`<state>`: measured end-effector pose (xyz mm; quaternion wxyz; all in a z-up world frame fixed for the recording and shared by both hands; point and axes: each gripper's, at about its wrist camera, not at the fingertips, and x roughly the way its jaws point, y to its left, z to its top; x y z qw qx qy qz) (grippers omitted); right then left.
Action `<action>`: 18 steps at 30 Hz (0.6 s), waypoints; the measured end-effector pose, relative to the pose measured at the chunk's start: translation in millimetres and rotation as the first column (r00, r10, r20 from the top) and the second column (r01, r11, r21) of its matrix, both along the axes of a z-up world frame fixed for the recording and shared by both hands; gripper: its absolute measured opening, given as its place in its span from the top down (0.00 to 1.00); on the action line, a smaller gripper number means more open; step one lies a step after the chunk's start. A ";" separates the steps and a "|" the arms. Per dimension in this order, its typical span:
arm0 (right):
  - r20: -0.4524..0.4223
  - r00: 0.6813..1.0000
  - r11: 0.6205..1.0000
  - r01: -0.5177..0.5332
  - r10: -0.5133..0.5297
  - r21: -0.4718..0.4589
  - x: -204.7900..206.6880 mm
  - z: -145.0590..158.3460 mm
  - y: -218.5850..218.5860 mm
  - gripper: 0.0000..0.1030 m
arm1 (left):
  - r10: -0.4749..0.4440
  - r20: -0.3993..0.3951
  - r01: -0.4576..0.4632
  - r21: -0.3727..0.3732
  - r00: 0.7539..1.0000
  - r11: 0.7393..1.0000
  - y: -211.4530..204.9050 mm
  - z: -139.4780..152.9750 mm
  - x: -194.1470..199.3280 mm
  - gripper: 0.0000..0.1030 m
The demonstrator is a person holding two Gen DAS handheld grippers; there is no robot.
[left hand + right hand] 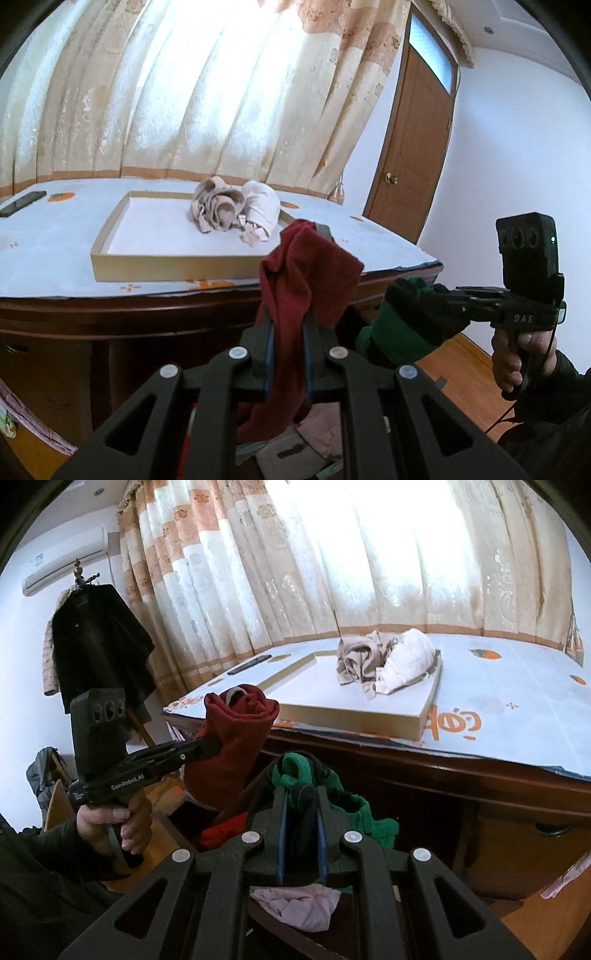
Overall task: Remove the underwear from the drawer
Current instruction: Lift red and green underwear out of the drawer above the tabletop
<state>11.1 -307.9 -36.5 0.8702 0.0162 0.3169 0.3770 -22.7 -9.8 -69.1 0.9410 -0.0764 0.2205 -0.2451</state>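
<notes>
Your left gripper [288, 295] is clamped on red underwear [306, 266]; your right gripper [301, 794] is clamped on green underwear [295, 770], before the tray [351, 716].

Soft matt red cloth [306, 273], glossy dark wood dresser [110, 310] (varnished), matt cardboard tray [147, 266], embossed curtain fabric [207, 92].

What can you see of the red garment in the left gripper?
The red garment is soft, dark red knit-looking cloth, bunched and folded. The shut left gripper pinches it mid-length; one end stands above the jaws, the other hangs below. It is lifted in front of the dresser edge, touching only the gripper.
</notes>
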 end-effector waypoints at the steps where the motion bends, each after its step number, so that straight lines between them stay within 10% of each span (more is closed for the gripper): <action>1: 0.002 1.000 1.000 -0.003 0.003 0.005 0.1 0.9 0.0 0.86 | 0.002 0.004 -0.002 0.001 1.000 1.000 -0.2 0.4 -0.2 0.91; 18: 0.061 0.998 0.999 -0.031 0.029 0.024 0.6 20.2 10.6 0.86 | 0.036 0.055 -0.035 -0.018 0.998 0.999 9.4 15.6 -2.0 0.91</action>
